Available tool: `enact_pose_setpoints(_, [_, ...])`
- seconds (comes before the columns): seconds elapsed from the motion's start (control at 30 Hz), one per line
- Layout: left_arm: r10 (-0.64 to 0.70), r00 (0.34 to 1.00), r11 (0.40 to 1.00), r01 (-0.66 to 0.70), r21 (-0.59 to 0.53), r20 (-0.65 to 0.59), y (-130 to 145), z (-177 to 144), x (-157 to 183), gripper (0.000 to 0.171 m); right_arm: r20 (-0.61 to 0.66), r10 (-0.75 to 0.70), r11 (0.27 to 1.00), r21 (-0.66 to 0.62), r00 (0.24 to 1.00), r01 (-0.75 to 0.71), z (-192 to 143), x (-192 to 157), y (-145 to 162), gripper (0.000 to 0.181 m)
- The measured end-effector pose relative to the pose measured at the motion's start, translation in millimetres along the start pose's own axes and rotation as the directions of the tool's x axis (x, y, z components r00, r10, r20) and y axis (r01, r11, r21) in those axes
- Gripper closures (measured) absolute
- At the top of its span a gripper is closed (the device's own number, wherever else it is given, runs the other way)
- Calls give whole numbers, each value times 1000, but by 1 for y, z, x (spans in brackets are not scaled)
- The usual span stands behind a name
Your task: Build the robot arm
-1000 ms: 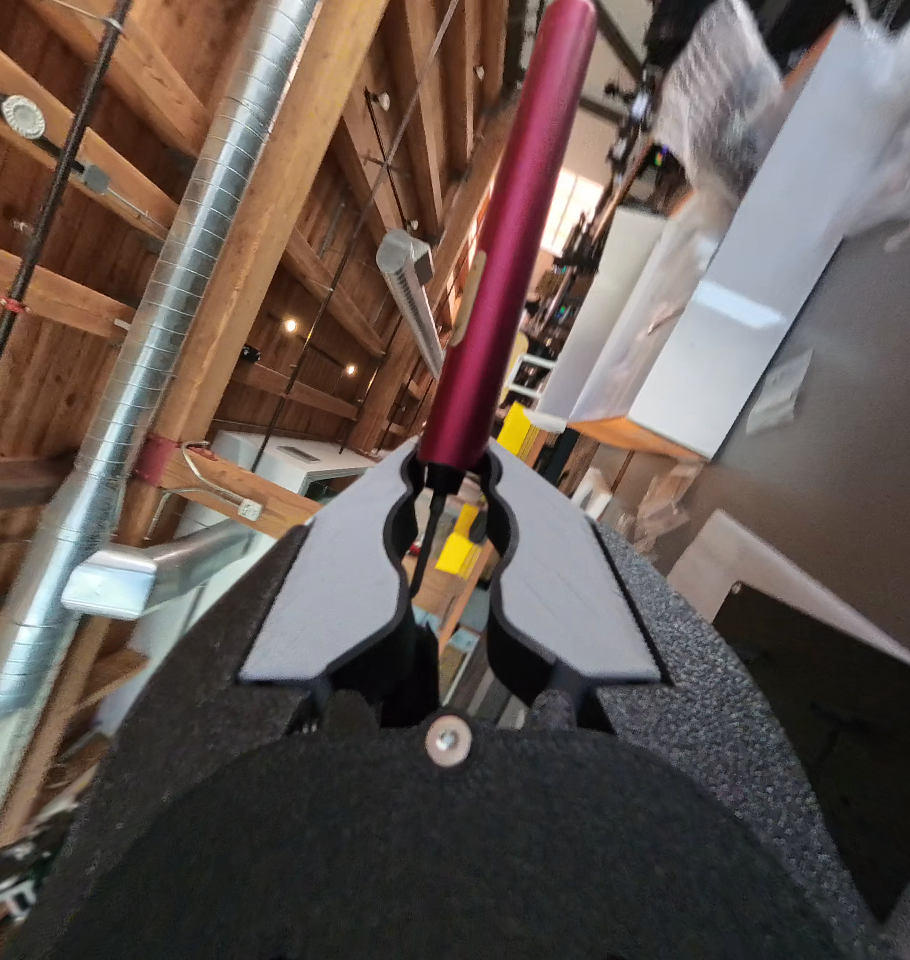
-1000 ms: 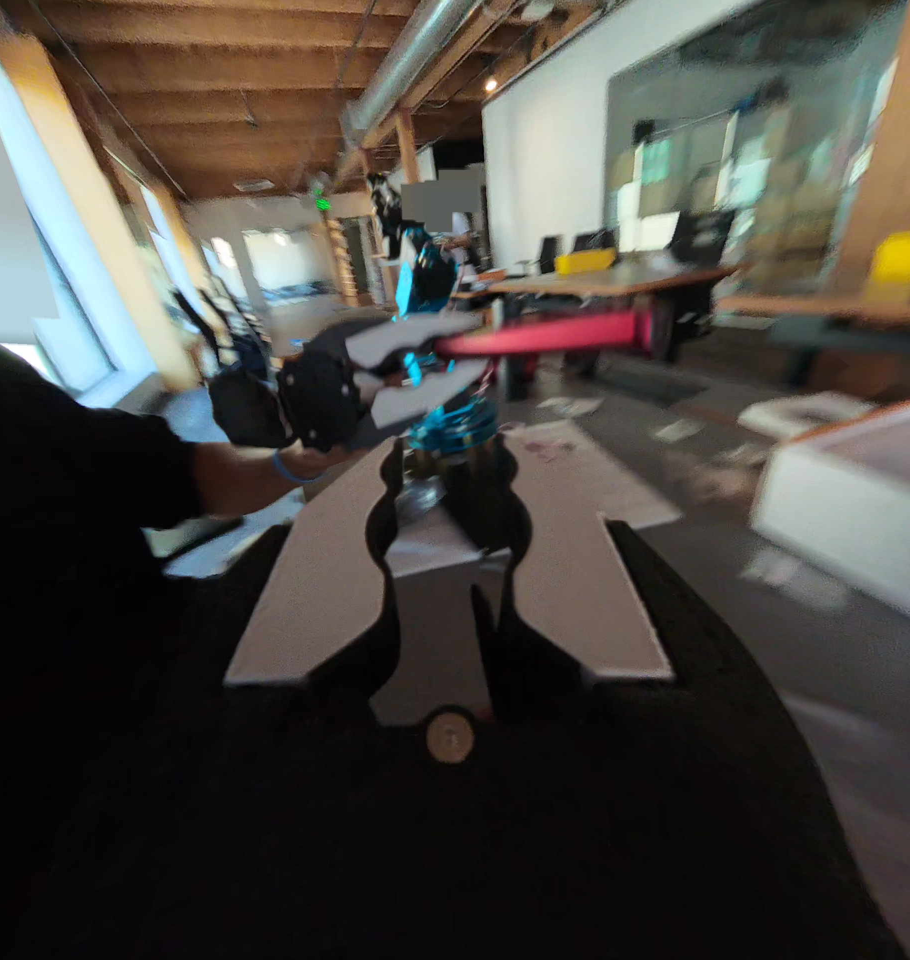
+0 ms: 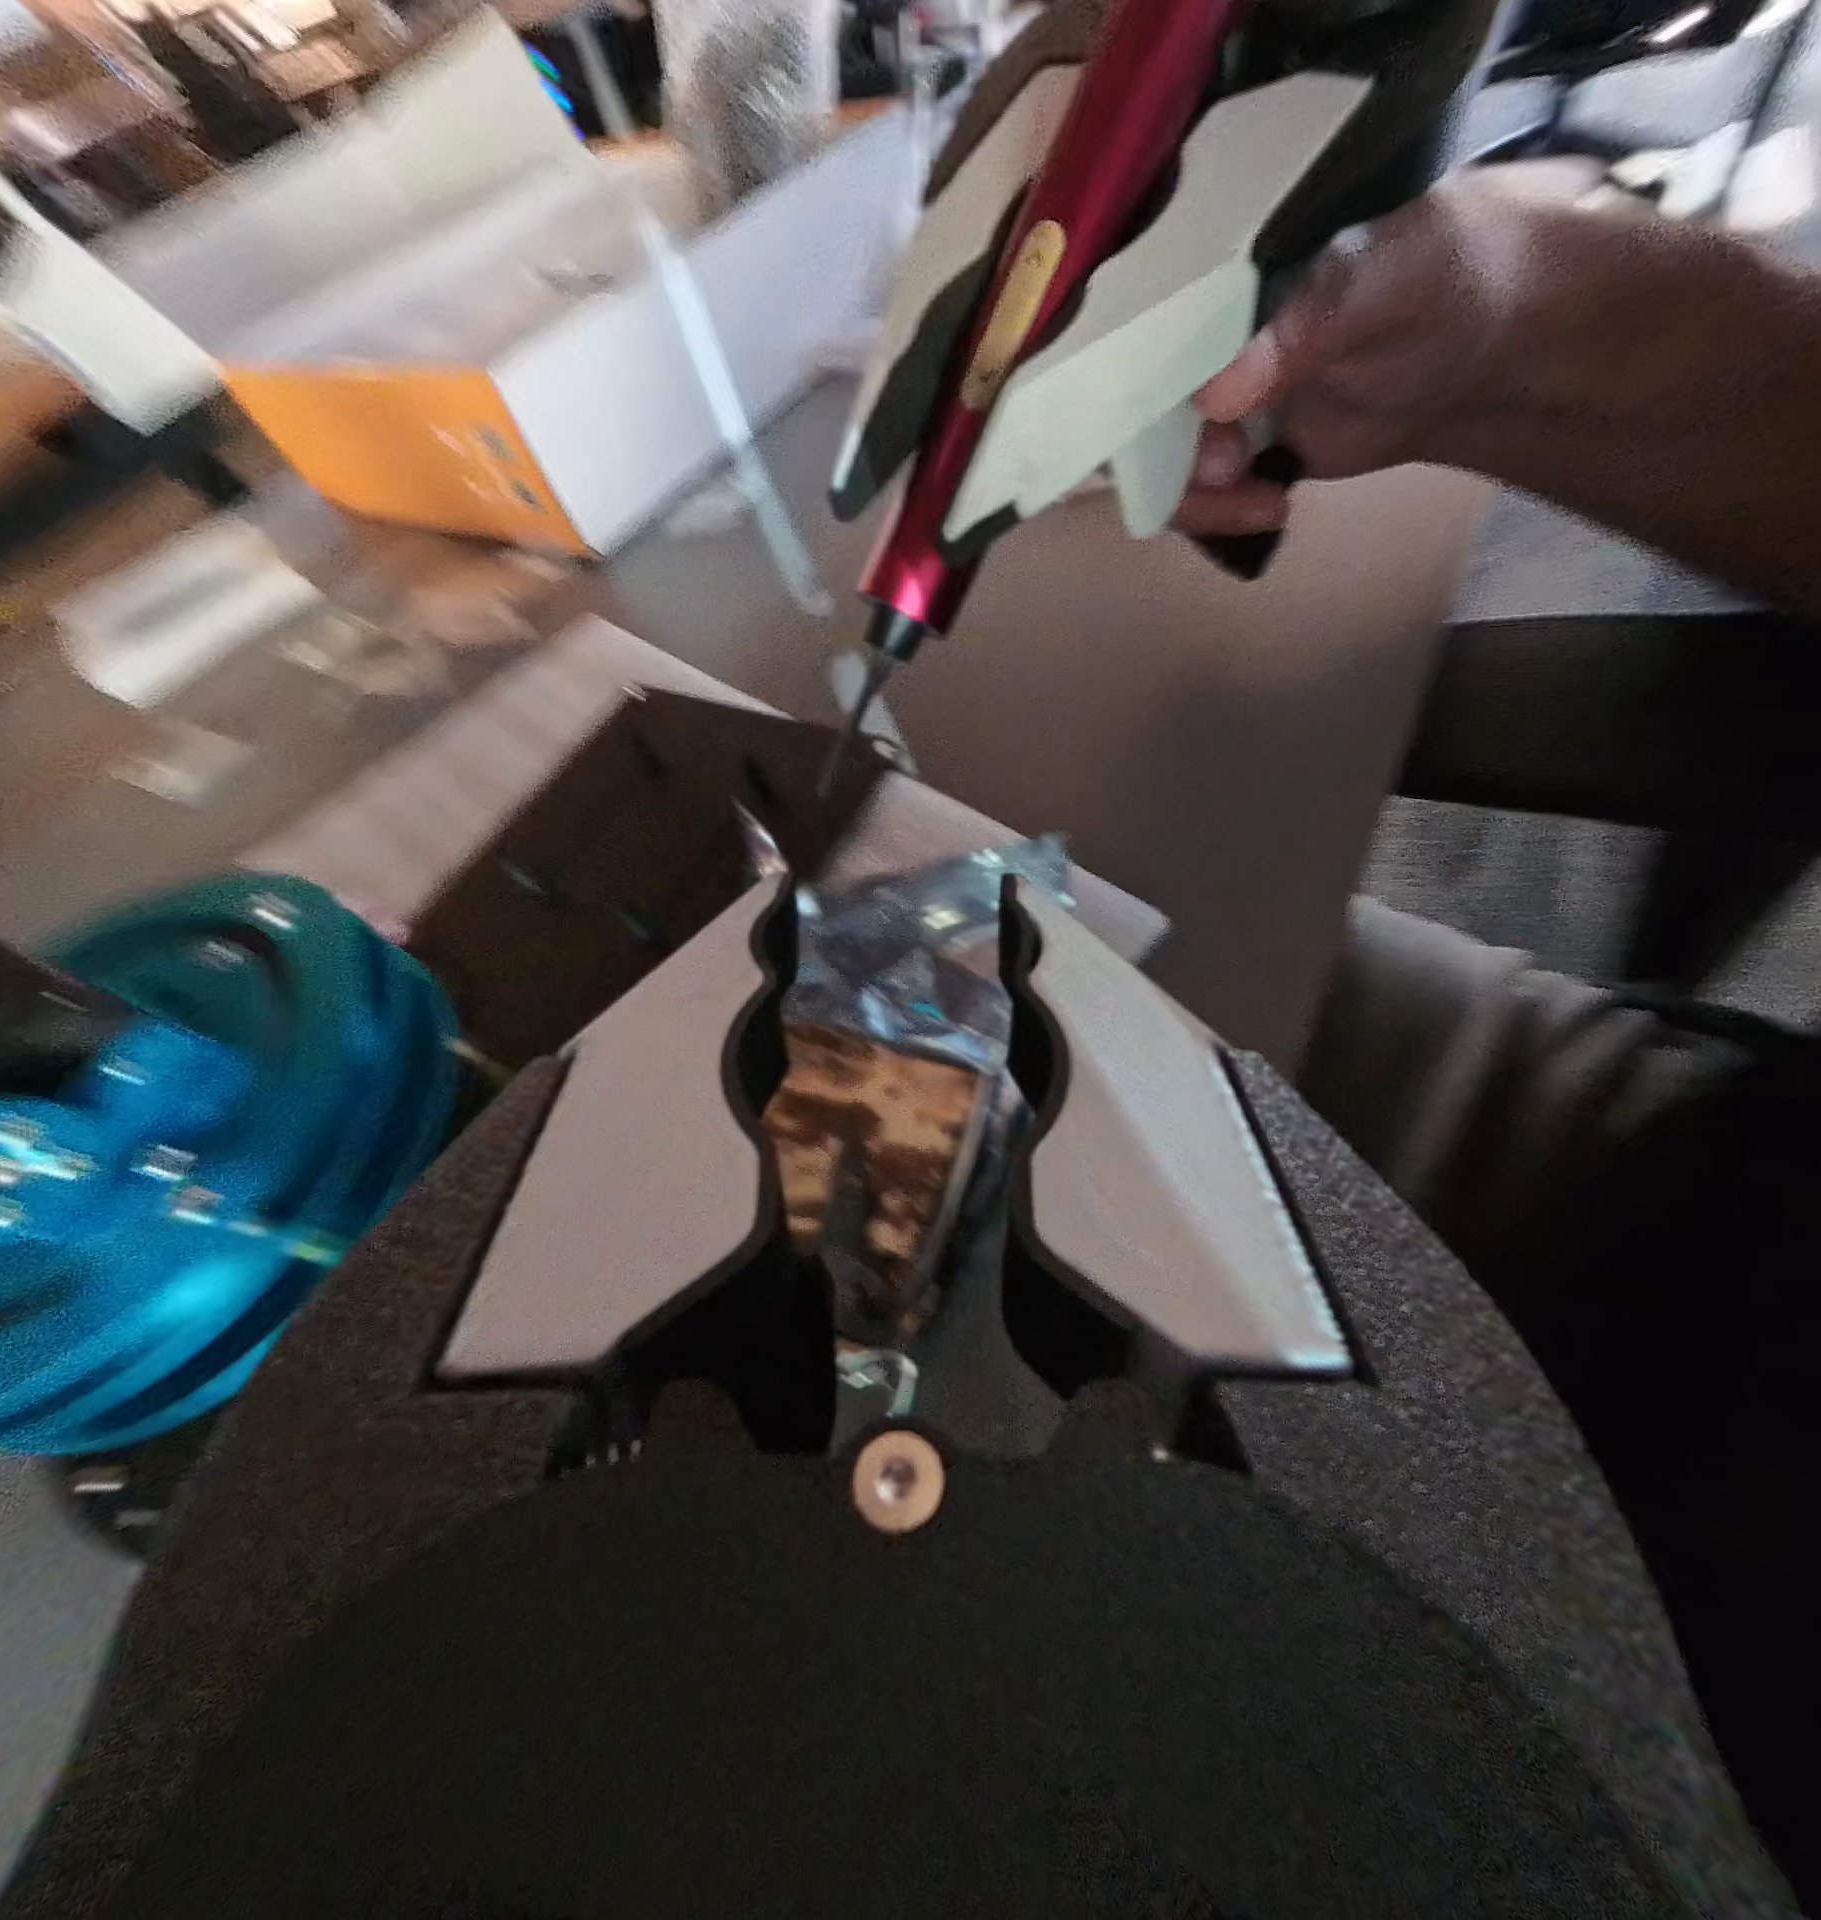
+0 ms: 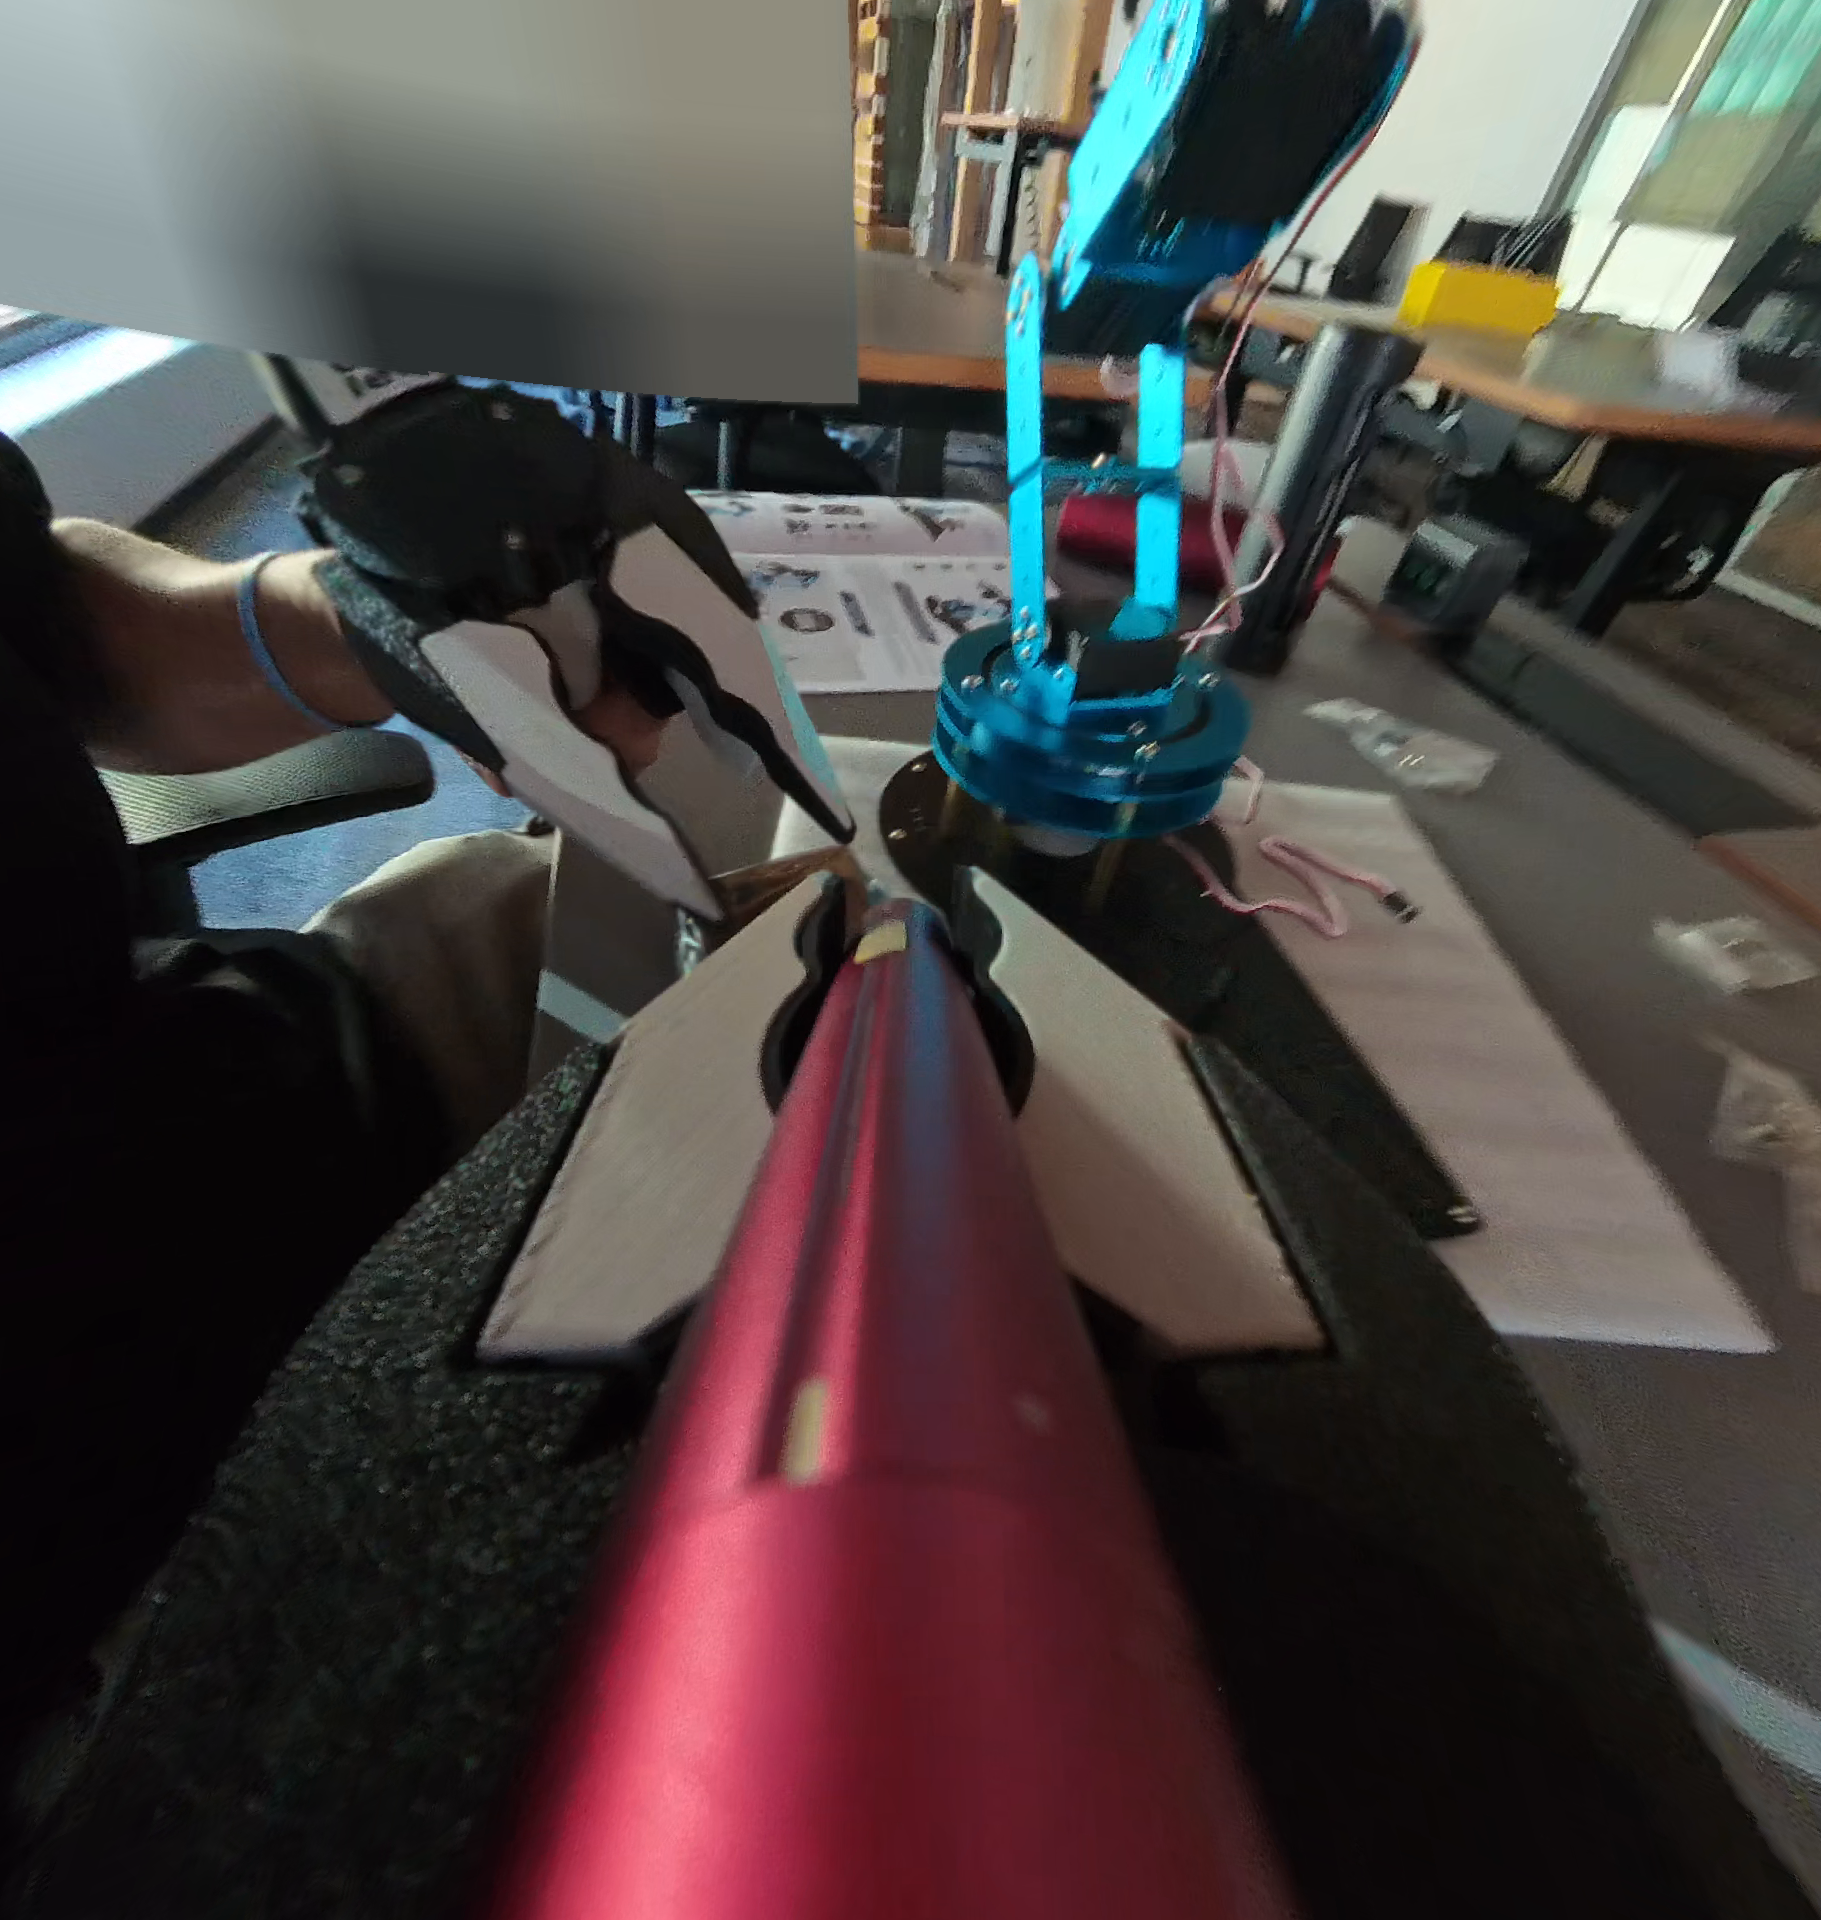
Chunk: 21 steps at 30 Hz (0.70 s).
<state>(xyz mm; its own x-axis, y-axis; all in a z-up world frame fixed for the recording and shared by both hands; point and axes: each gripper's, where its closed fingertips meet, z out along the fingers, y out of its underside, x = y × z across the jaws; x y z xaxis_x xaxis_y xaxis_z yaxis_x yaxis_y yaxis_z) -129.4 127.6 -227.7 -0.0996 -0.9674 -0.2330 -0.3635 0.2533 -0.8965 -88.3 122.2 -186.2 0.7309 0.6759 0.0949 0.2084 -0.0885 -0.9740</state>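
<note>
Two grips are seen: the right gripper [image 4: 901, 914] is clamped on a rigid, slick red metal screwdriver [image 4: 885, 1403], the left gripper [image 3: 898, 914] pinching a light, crinkly foil packet [image 3: 885, 1049].

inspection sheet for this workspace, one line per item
surface: grey table with a white sheet under a black base plate.
job's things: red electric screwdriver, tip angled down toward the plate; small clear bag; blue metal robot arm standing on the plate.
clutter: orange and white box, small plastic bags, printed sheet.
grippers: left gripper closed on the bag; right gripper closed on the screwdriver.
cables: pink and white wires trail off the arm.
surroundings: desks, a yellow bin, a person's forearm.
</note>
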Motion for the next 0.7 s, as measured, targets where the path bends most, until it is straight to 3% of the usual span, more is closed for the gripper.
enact_pose_setpoints(0.1, [-118,990,993,117,-18,-72,18,0,1,125,36,59,998,-30,998,-58,13,-3,12,161])
enact_pose_setpoints(0.27, [-38,998,998,35,-46,-48,26,18,-2,122,65,99,995,-18,993,-98,16,1,14,161])
enact_pose_setpoints(0.43, [85,996,993,-83,-80,14,26,29,-7,134,98,112,994,-28,989,-109,13,-4,17,161])
enact_pose_setpoints(0.7, [60,998,995,-60,-84,7,28,33,-7,137,106,88,995,-44,990,-84,9,-6,18,162])
